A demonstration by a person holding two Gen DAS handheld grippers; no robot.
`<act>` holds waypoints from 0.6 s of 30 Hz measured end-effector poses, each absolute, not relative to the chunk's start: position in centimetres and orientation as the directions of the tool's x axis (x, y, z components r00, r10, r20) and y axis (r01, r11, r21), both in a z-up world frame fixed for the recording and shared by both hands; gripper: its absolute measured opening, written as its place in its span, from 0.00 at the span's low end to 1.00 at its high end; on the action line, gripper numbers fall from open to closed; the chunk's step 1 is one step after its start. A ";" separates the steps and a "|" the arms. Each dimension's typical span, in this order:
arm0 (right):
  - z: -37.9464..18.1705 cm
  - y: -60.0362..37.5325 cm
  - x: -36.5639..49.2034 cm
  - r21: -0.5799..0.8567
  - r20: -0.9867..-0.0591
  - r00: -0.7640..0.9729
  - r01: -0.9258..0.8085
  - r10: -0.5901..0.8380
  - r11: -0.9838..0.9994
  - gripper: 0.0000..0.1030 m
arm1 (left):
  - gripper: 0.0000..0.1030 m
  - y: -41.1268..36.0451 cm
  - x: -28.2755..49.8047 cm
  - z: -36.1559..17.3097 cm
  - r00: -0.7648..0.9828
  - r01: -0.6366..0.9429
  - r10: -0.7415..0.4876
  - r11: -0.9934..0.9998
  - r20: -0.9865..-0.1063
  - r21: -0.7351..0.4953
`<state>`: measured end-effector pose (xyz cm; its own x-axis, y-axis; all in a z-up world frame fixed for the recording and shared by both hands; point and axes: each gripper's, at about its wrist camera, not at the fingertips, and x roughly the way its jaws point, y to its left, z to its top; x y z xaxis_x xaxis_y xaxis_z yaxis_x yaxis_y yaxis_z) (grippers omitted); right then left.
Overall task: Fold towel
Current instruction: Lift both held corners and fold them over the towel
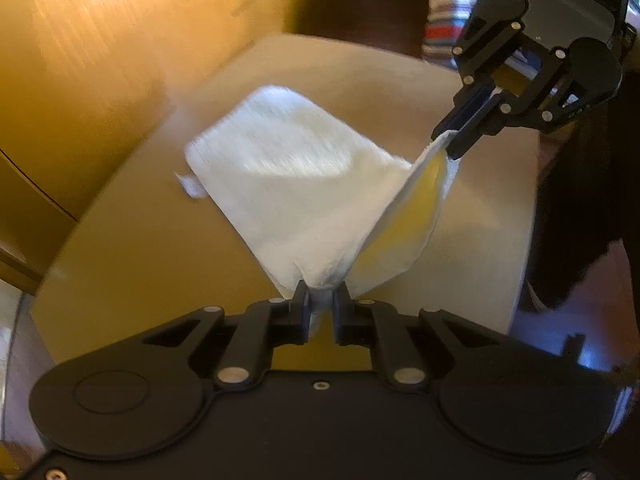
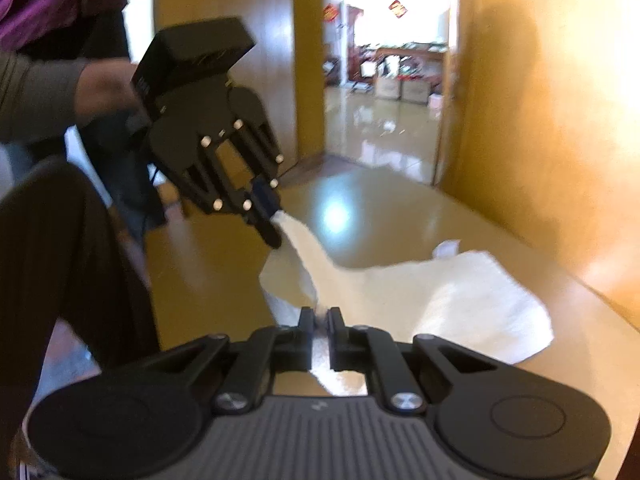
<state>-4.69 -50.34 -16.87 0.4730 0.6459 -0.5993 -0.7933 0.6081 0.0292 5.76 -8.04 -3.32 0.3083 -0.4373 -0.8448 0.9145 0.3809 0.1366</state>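
Observation:
A white towel (image 1: 288, 168) lies partly on a tan table (image 1: 120, 256), its near edge lifted off the surface. My left gripper (image 1: 320, 292) is shut on one near corner of the towel. My right gripper (image 1: 454, 142) pinches the other near corner, higher up at the right of the left wrist view. In the right wrist view the towel (image 2: 440, 296) stretches away over the table (image 2: 380, 216). There my right gripper (image 2: 319, 316) is shut on cloth, and my left gripper (image 2: 276, 232) holds its corner up at the left.
A small white tag (image 1: 191, 186) sticks out from the towel's far left corner. Wooden wall panels (image 2: 552, 120) run along the table's far side. A person's sleeve (image 2: 36, 96) and dark trousers (image 2: 60, 272) are at the left. An open doorway (image 2: 384, 68) leads to another room.

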 end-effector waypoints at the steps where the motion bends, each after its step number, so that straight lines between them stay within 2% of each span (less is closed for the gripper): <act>1: -16.7 -50.6 -4.2 0.027 -0.594 0.485 -0.785 0.641 0.619 0.07 | 0.08 -8.4 6.2 -3.0 0.316 0.912 -0.443 0.386 -0.839 0.140; 11: -16.6 -53.8 1.3 0.050 -0.564 0.553 -0.719 0.614 0.693 0.07 | 0.07 -12.1 11.7 -1.8 0.363 0.894 -0.473 0.419 -0.803 0.157; 18: -17.2 -54.8 2.2 0.055 -0.559 0.555 -0.716 0.616 0.696 0.07 | 0.08 -12.3 12.5 -3.4 0.353 0.903 -0.460 0.396 -0.815 0.168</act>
